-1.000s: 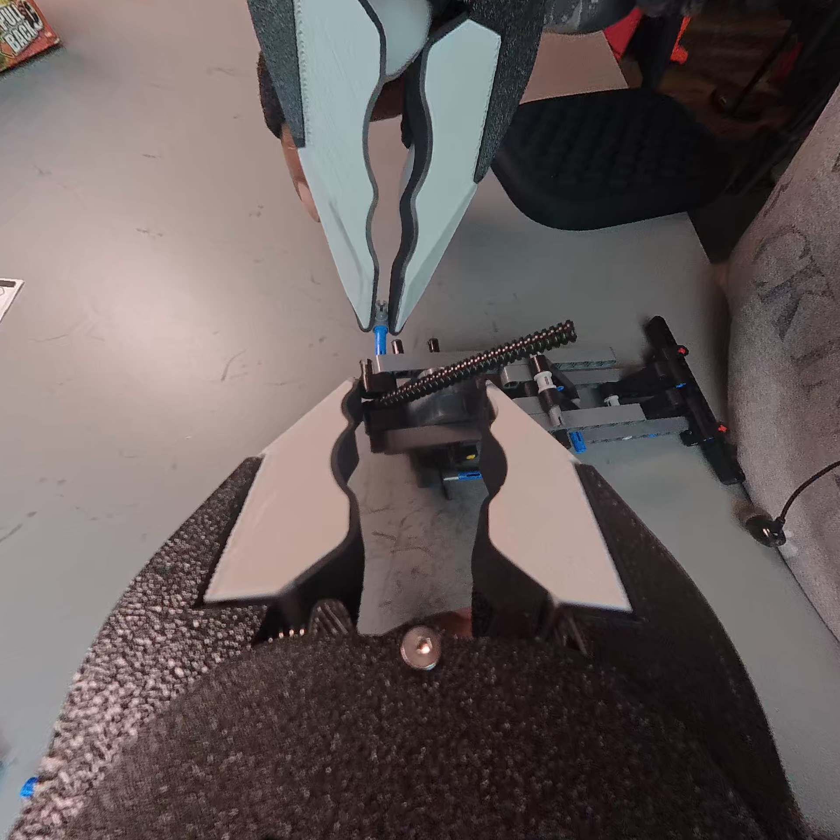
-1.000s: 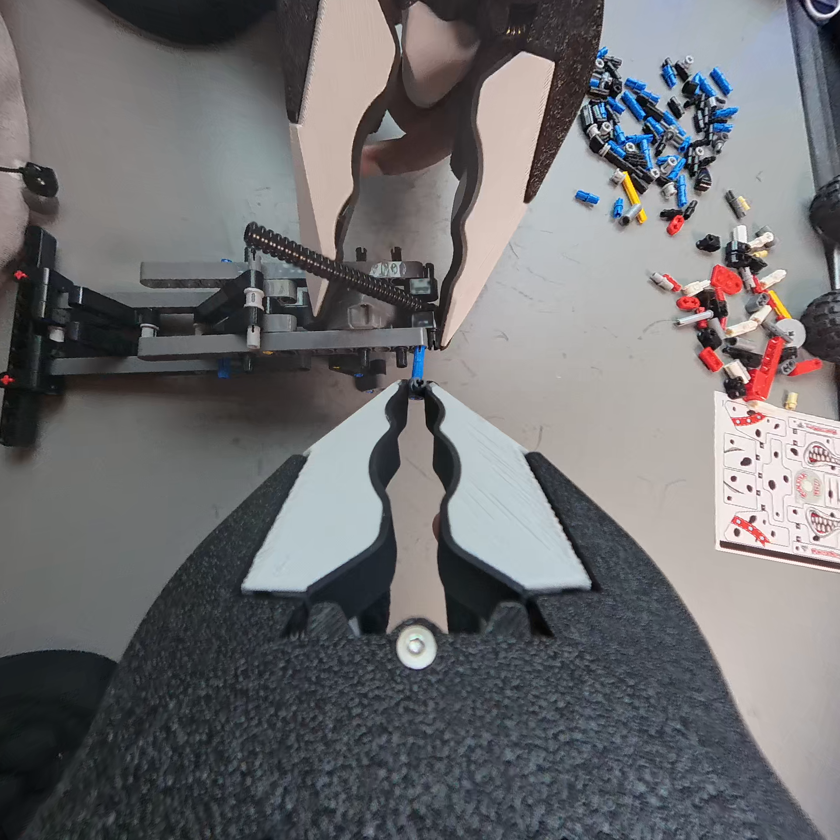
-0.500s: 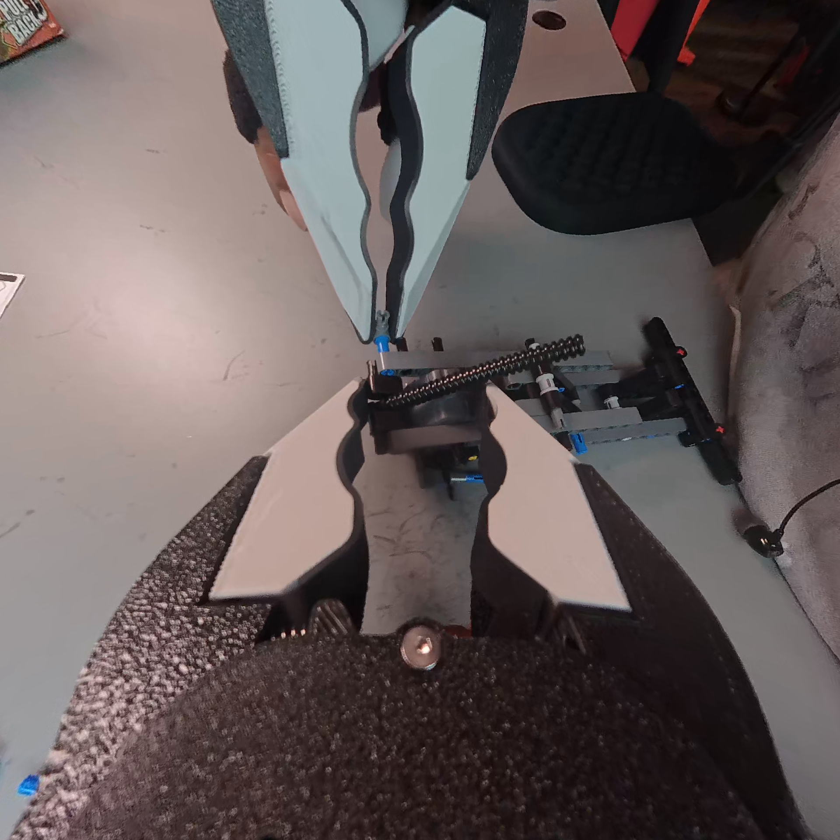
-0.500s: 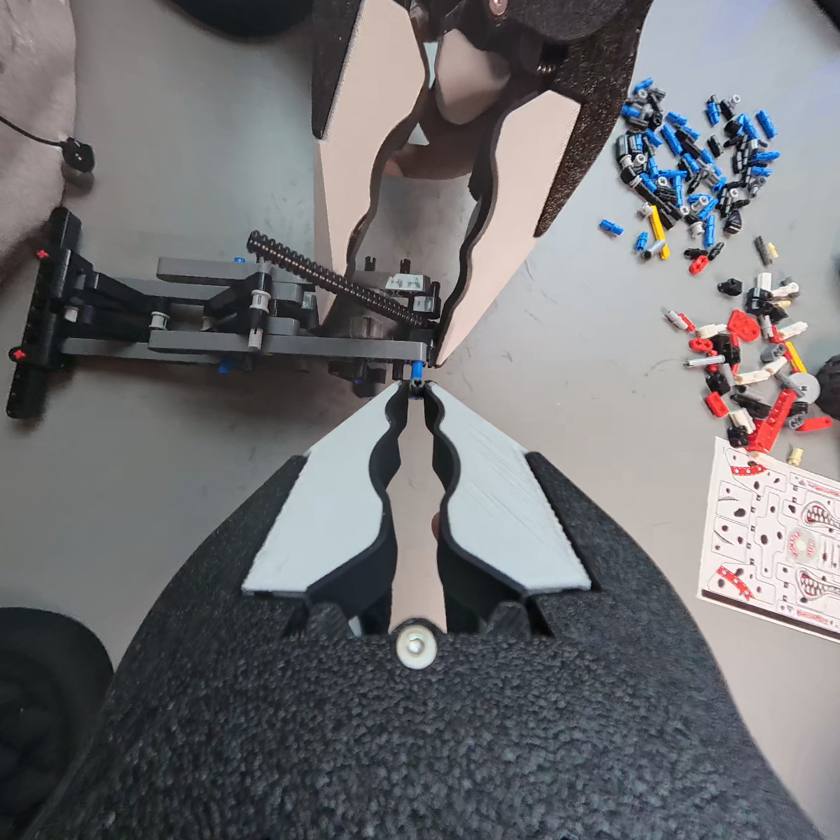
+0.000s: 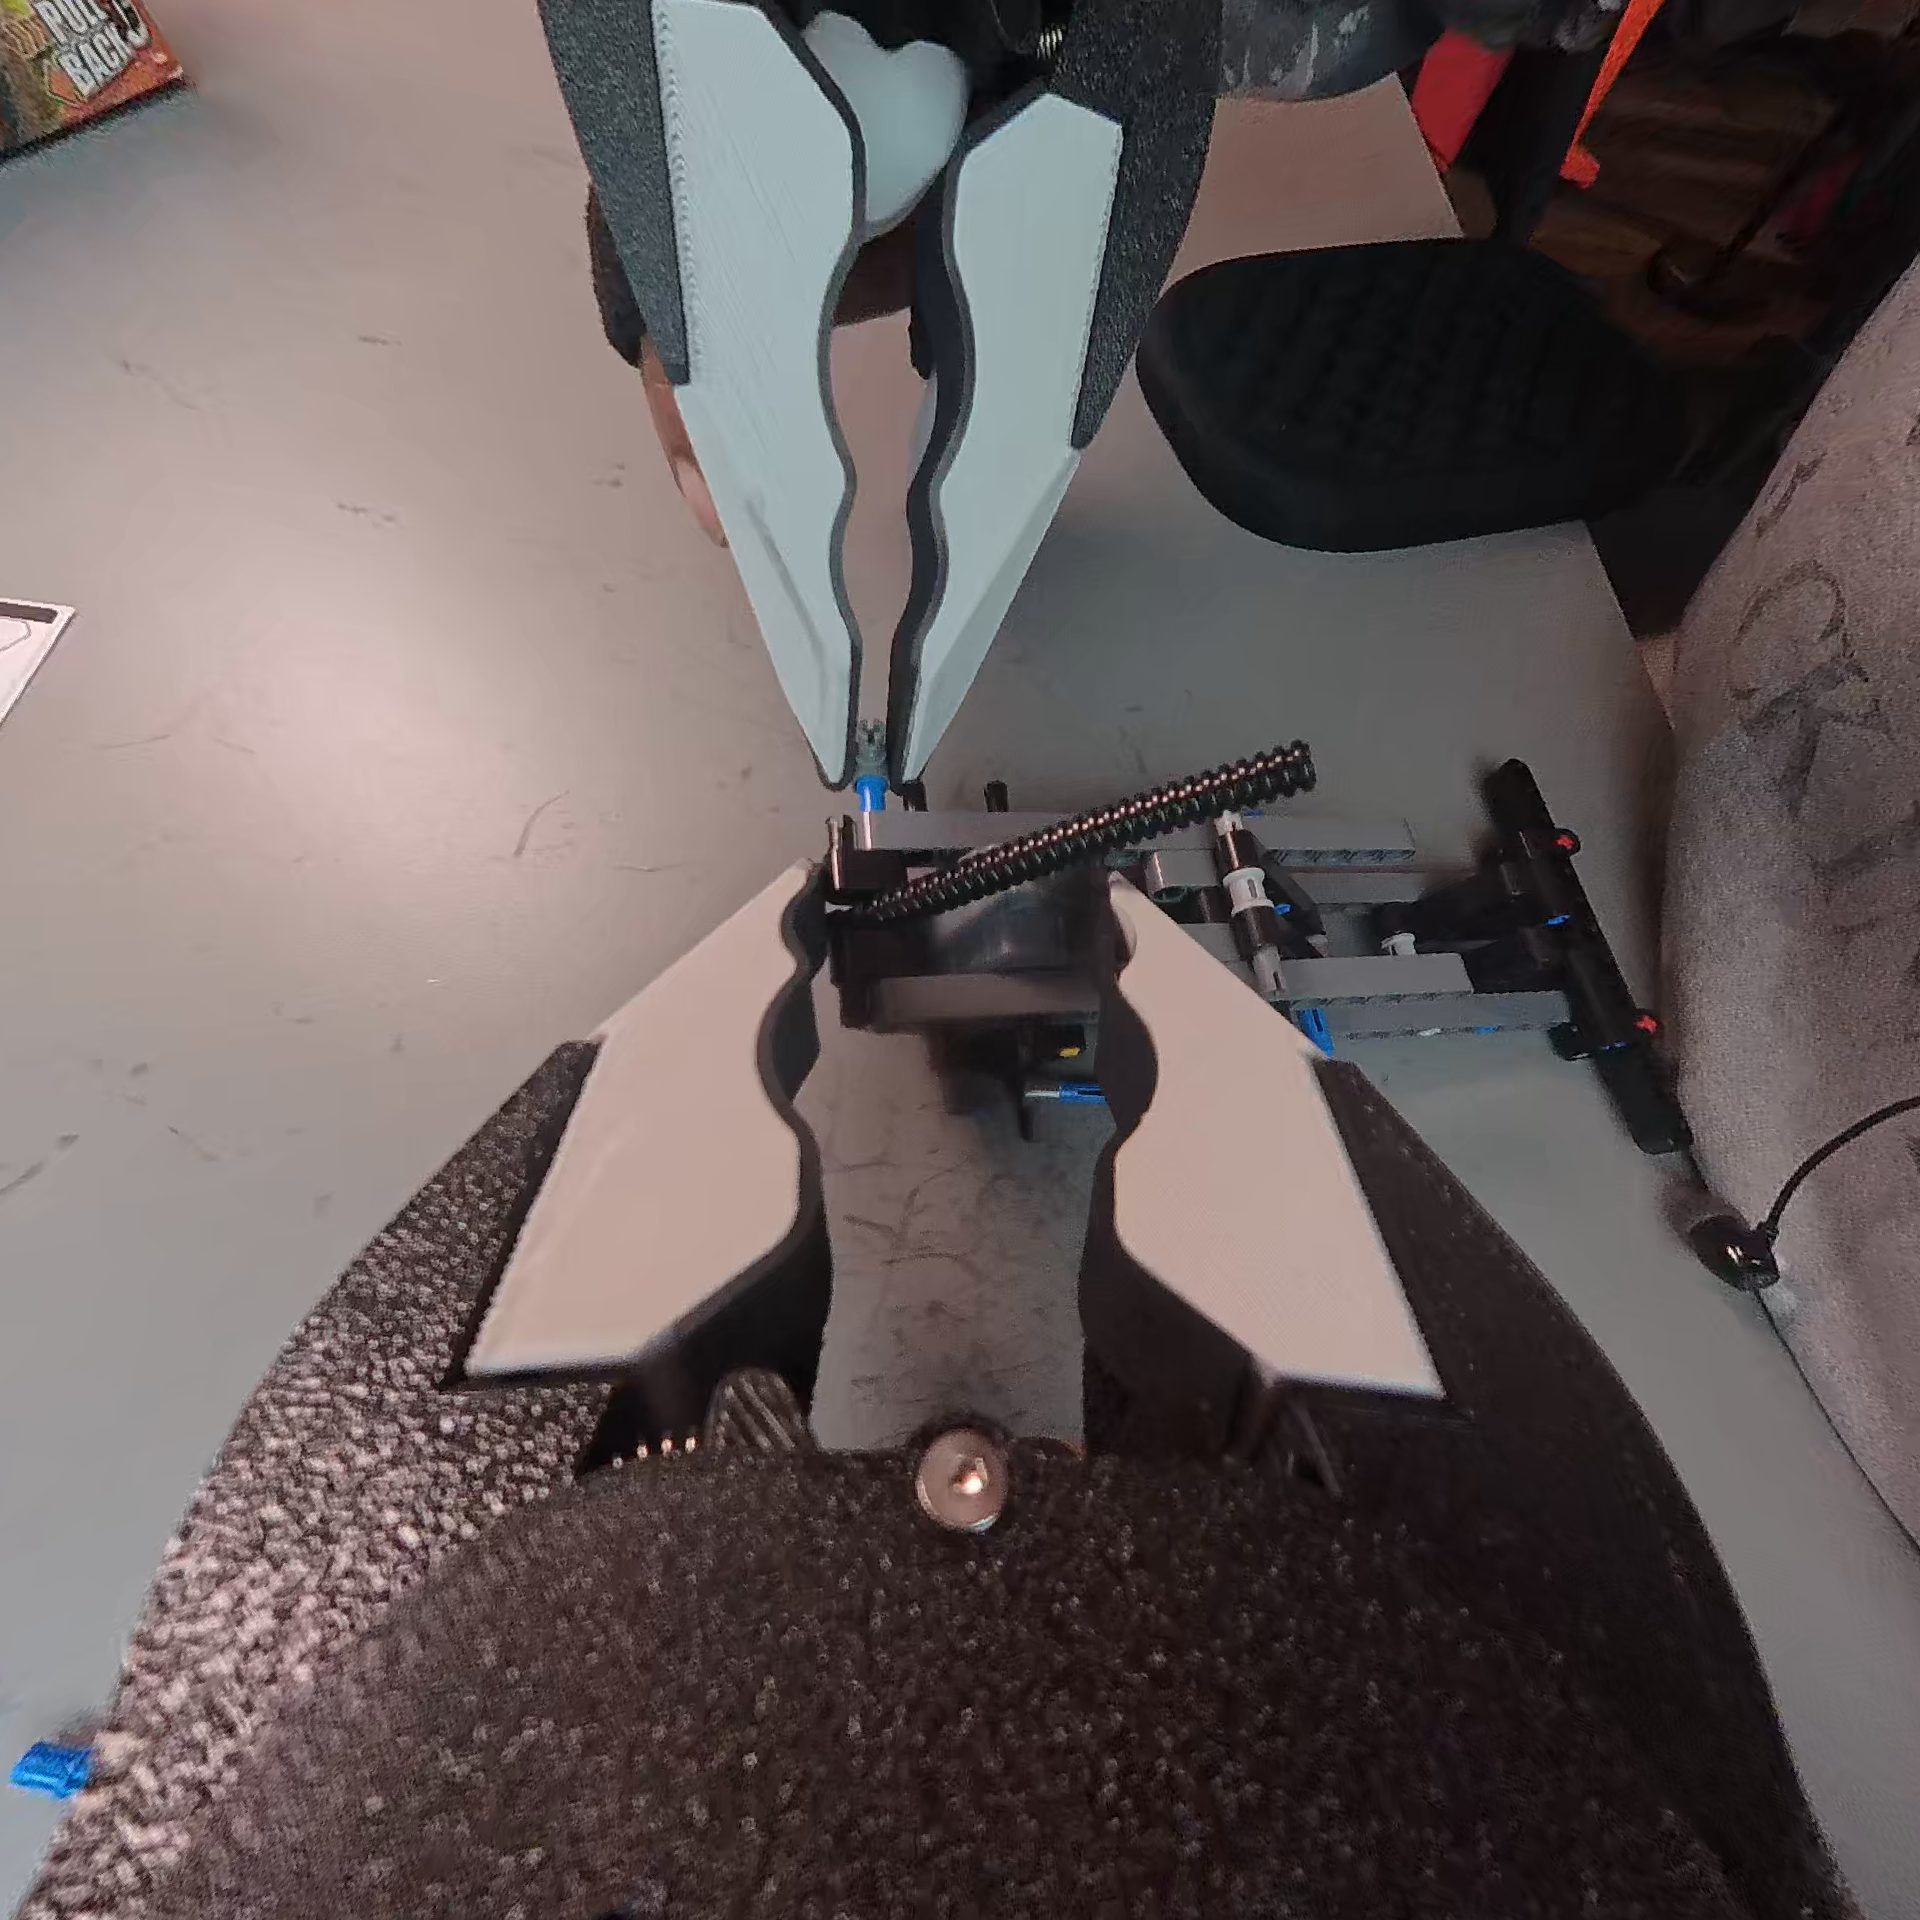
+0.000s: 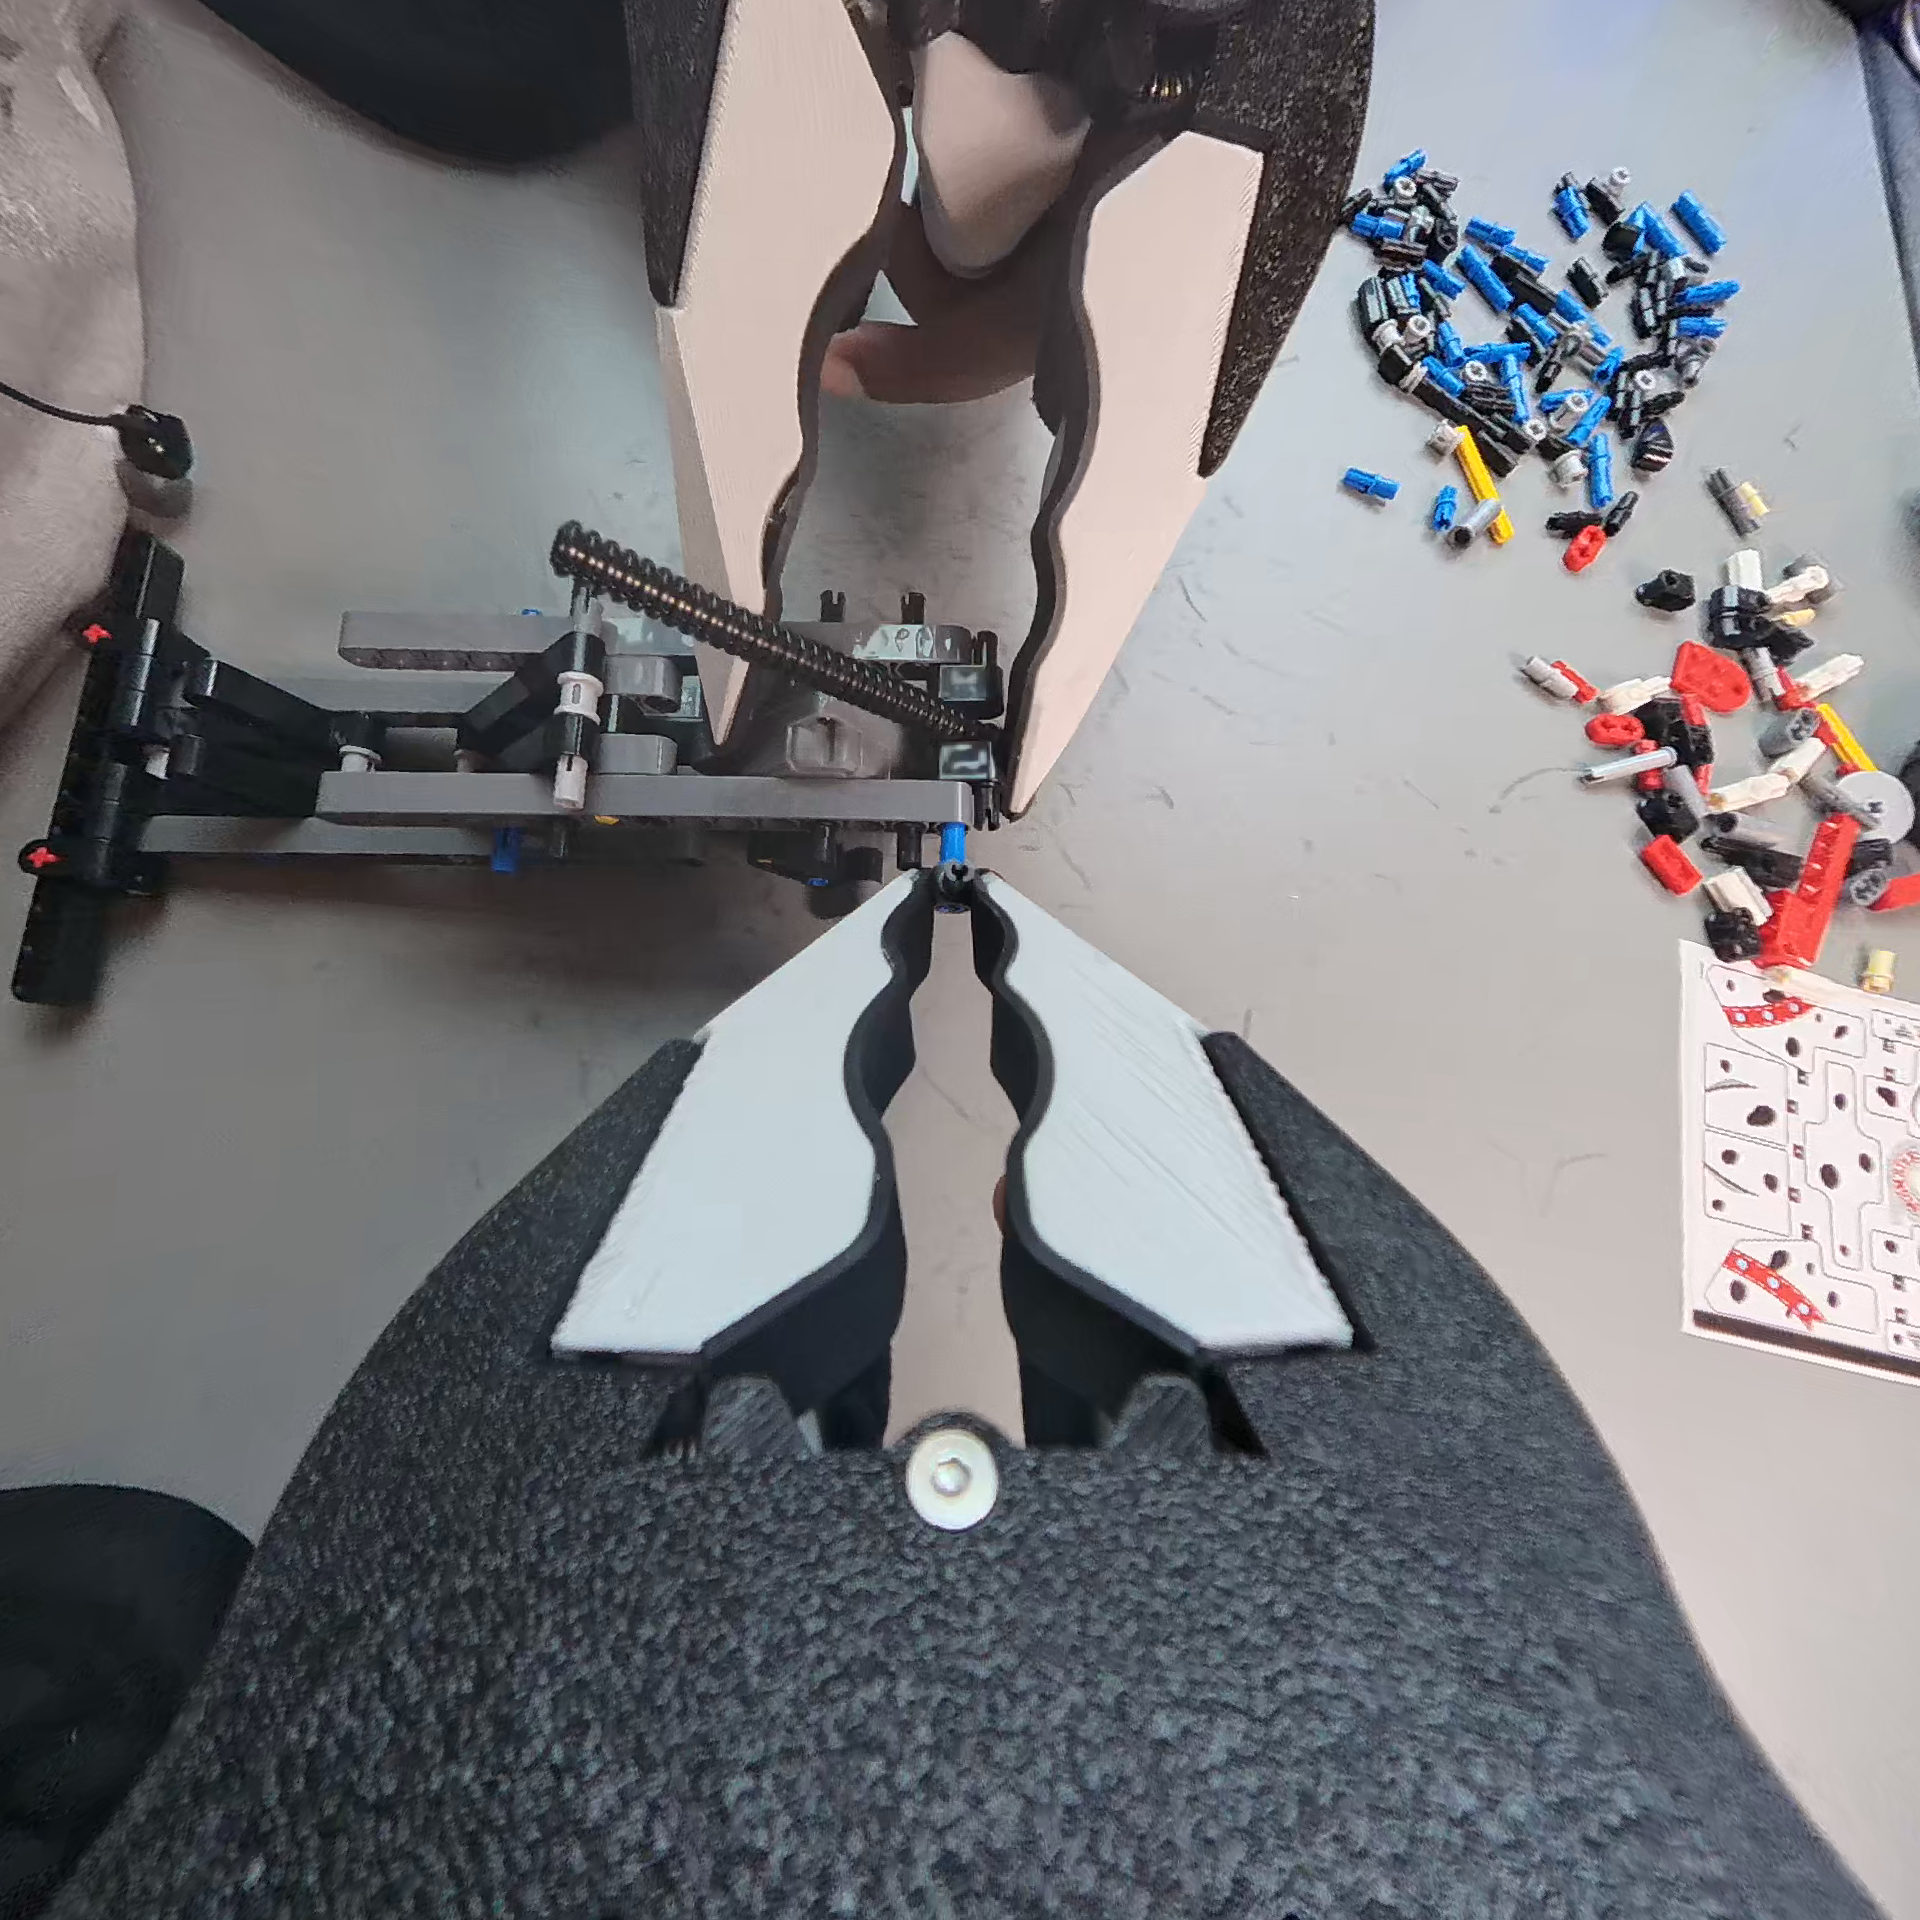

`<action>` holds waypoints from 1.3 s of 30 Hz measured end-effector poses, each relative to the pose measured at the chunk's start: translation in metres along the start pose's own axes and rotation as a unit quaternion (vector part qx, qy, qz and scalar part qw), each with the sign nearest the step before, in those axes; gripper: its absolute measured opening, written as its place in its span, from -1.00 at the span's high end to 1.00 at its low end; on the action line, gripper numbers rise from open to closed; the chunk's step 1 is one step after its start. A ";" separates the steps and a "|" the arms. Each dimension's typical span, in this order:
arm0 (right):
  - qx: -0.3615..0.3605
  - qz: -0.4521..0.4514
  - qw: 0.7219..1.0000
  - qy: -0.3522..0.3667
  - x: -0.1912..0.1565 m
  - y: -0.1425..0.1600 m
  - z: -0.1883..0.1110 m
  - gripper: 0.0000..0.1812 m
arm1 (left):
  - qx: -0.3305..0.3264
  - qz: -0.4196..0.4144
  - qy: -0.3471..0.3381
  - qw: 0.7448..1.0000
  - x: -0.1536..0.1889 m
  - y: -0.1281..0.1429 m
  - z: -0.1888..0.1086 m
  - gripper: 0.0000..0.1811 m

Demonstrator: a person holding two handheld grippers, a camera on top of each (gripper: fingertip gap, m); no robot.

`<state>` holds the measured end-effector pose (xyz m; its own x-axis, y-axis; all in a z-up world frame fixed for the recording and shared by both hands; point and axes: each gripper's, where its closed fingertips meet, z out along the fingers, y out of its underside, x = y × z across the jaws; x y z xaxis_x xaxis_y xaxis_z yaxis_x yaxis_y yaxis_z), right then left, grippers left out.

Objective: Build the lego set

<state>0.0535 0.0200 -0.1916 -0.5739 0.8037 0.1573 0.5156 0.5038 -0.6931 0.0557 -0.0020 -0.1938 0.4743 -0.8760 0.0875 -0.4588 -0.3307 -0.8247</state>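
A grey and black lego chassis (image 5: 1382, 977) with a black ribbed hose lies on the grey table; it also shows in the right wrist view (image 6: 623, 800). My left gripper (image 5: 961, 904) is shut on the chassis's near end block, one finger on each side; it enters the right wrist view (image 6: 873, 769) from the top. My right gripper (image 6: 951, 883) is shut on a small blue pin (image 6: 950, 840) and holds its tip against the end of the grey side beam. In the left wrist view the right gripper (image 5: 873, 774) comes from the top with the pin (image 5: 869, 795).
A pile of blue and black pins (image 6: 1538, 332), a pile of red, white and black parts (image 6: 1756, 748) and a sticker sheet (image 6: 1808, 1164) lie to the right. A black chair seat (image 5: 1423, 395), grey fabric (image 5: 1818, 831) and a black cable (image 5: 1735, 1257) lie beyond the chassis. My left and right fingertips are right by each other.
My right gripper has pushed the blue pin towards the grey beam; less blue shows between its tips and the beam. My left gripper has kept its hold on the chassis.
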 end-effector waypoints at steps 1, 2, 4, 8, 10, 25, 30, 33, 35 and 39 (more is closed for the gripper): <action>-0.002 -0.003 1.000 0.002 0.000 0.000 0.000 0.93 | 0.002 -0.002 -0.002 1.000 0.000 0.000 0.000 0.43; -0.004 -0.004 1.000 0.003 0.000 -0.001 0.001 0.93 | 0.004 -0.004 -0.003 1.000 0.000 0.000 0.000 0.43; -0.004 -0.003 1.000 0.003 0.000 -0.001 0.001 0.93 | 0.011 -0.010 -0.007 1.000 0.000 0.000 0.000 0.44; -0.007 -0.003 1.000 0.001 -0.003 -0.002 0.001 0.93 | 0.016 -0.007 -0.013 1.000 0.002 0.000 0.000 0.45; -0.008 -0.001 1.000 0.002 -0.004 -0.002 0.001 0.93 | 0.020 -0.007 -0.014 1.000 0.002 -0.001 0.000 0.45; 0.046 0.038 0.998 -0.025 -0.008 -0.004 0.001 0.94 | 0.035 -0.006 -0.006 0.999 0.005 -0.001 0.001 0.47; 0.044 0.039 0.998 -0.016 -0.008 -0.002 0.003 0.94 | 0.039 -0.010 -0.003 0.999 0.005 -0.002 0.002 0.46; 0.050 0.036 0.998 -0.007 -0.005 -0.005 -0.003 0.94 | 0.035 -0.006 -0.002 0.999 0.004 -0.003 0.002 0.46; 0.045 0.033 0.998 -0.001 -0.005 -0.002 -0.001 0.93 | 0.031 -0.006 -0.001 0.999 0.004 -0.003 0.002 0.44; 0.053 0.039 0.998 -0.001 -0.007 -0.004 0.004 0.93 | 0.024 -0.012 0.010 1.000 0.008 0.000 -0.004 0.32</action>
<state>0.0531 0.0106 -0.1924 -0.5359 0.8385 0.0982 0.4882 0.4027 -0.7743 0.0565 -0.0100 -0.1910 0.4689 -0.8753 0.1186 -0.4100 -0.3346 -0.8485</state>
